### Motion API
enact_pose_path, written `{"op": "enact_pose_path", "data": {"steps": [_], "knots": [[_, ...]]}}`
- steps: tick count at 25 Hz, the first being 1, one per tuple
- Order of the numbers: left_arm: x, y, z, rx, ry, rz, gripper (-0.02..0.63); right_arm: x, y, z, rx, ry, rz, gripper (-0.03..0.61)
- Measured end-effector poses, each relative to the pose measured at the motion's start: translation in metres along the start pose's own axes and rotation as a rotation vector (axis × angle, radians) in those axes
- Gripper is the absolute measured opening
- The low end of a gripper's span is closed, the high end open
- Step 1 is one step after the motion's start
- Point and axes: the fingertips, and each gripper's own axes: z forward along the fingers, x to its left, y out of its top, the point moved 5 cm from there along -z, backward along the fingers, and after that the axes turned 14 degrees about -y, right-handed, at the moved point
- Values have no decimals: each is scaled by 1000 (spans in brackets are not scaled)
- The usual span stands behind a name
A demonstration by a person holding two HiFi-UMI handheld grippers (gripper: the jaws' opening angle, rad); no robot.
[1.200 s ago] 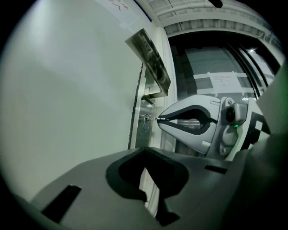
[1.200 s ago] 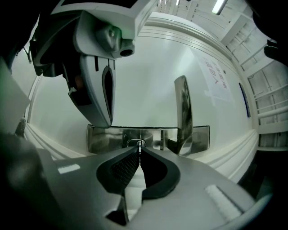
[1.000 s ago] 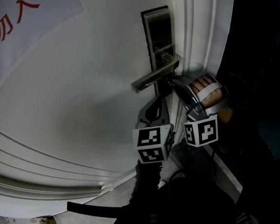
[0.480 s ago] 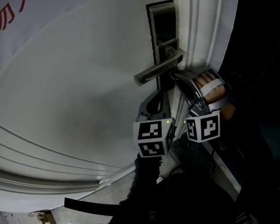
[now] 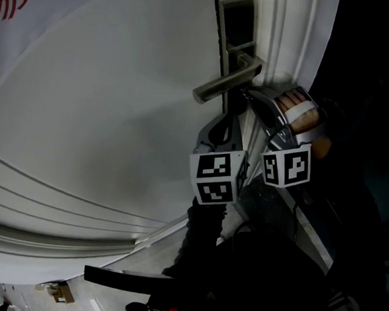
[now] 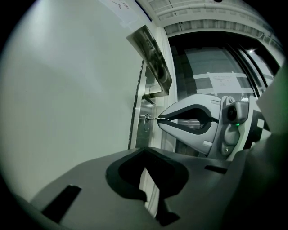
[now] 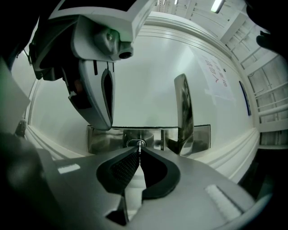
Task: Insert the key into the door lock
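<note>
A steel lock plate (image 5: 235, 28) with a lever handle (image 5: 226, 84) sits at the white door's right edge. My right gripper (image 5: 244, 95), held by a hand, reaches in under the lever. It is shut on a small key (image 7: 139, 148), and the key's tip is at the keyhole (image 7: 137, 143). From the side, the key (image 6: 155, 119) touches the keyhole (image 6: 147, 121) on the plate below the lever (image 6: 153, 54), with the right gripper (image 6: 162, 119) behind it. My left gripper (image 5: 224, 124) hangs just below and left of it, shut on nothing.
A white door frame (image 5: 282, 38) runs beside the lock, with a dark gap (image 5: 364, 97) to its right. Red lettering on a white sheet (image 5: 12, 6) is at the door's upper left. A dark cable (image 5: 139, 280) lies low on the floor.
The head view has drifted, so the lock plate and lever sit higher and further right. Both grippers keep their places under the lever, the key still at the keyhole.
</note>
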Motion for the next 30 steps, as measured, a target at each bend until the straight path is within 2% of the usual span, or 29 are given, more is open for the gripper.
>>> {"op": "enact_pose_path", "data": {"steps": [30], "knots": [[2, 2, 5, 2, -16, 12, 1, -1, 1, 1, 0, 3, 1, 12]]}}
